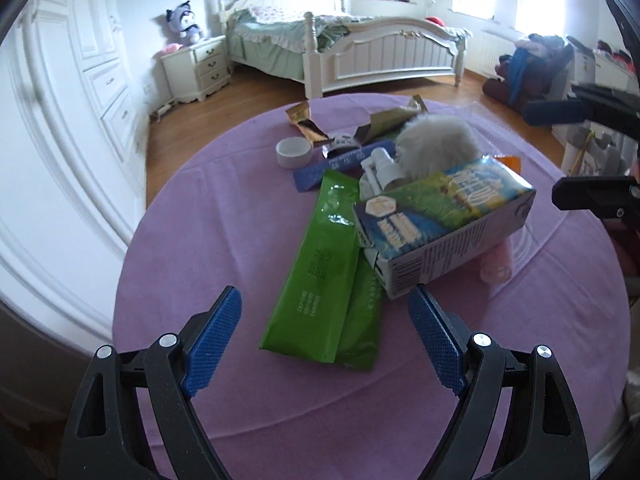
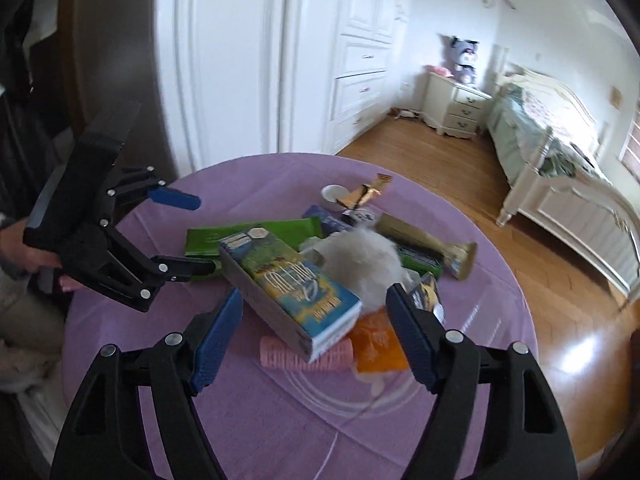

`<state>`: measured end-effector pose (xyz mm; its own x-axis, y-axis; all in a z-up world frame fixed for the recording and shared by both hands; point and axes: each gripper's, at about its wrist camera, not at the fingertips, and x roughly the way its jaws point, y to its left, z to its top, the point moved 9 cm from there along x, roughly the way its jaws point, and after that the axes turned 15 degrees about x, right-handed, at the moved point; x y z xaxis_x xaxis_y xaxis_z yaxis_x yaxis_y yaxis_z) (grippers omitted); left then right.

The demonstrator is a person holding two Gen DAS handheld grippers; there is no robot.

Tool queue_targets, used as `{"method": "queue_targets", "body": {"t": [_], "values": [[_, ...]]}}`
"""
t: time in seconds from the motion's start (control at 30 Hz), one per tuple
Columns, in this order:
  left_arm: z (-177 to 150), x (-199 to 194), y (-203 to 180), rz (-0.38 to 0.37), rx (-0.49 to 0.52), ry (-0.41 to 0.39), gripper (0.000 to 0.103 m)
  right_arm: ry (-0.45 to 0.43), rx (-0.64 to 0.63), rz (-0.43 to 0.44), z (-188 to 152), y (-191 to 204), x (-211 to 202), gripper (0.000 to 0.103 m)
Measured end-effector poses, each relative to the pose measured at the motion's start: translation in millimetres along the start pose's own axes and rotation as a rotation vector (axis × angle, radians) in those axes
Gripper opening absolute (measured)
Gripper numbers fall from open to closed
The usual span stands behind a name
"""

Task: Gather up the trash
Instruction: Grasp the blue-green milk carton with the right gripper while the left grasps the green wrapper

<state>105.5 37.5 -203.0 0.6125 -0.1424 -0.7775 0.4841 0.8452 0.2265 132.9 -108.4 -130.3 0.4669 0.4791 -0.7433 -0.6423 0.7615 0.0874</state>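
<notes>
A pile of trash lies on a round table with a purple cloth [image 1: 224,208]. It holds a milk carton [image 1: 440,224], two green sachets [image 1: 320,272], a blue wrapper [image 1: 344,164], gold wrappers [image 1: 308,120], a white spray bottle [image 1: 380,168], a grey fluffy ball [image 1: 436,144] and a pink roll [image 1: 496,264]. My left gripper [image 1: 324,312] is open and empty, just short of the green sachets. My right gripper [image 2: 314,316] is open and empty around the near end of the milk carton [image 2: 288,288], above the pink roll [image 2: 304,356] and an orange packet [image 2: 376,344].
A small white cup [image 1: 294,152] stands at the table's far side. Beyond are a wooden floor, a white bed [image 1: 360,48], a nightstand [image 1: 196,68] and white wardrobes [image 2: 248,60]. Each gripper shows in the other's view: the right [image 1: 580,152], the left [image 2: 200,232].
</notes>
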Motion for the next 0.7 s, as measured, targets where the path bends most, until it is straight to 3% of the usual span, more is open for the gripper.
{"method": "queue_targets", "body": {"t": [0.17,0.37,0.4,0.5,0.67,0.7], "values": [[-2,15,3,-0.035,0.011,0.027,0.084,0.145,-0.149,0.053,6,21,33,0.073],[3,27,5,-0.055,0.024,0.036,0.083,0.268,-0.227,0.028,-5,24,56,0.073],[5,28,5,-0.063,0.024,0.037,0.078,0.279,-0.232,0.024,-7,25,58,0.073],[8,34,7,-0.072,0.026,0.042,0.073,0.293,-0.242,-0.007,-13,22,59,0.056],[11,34,6,-0.082,0.008,0.029,0.057,0.251,-0.18,-0.009,-16,20,47,0.05],[11,34,7,-0.081,-0.006,0.026,0.04,0.235,-0.154,-0.005,-16,20,42,0.049]]}}
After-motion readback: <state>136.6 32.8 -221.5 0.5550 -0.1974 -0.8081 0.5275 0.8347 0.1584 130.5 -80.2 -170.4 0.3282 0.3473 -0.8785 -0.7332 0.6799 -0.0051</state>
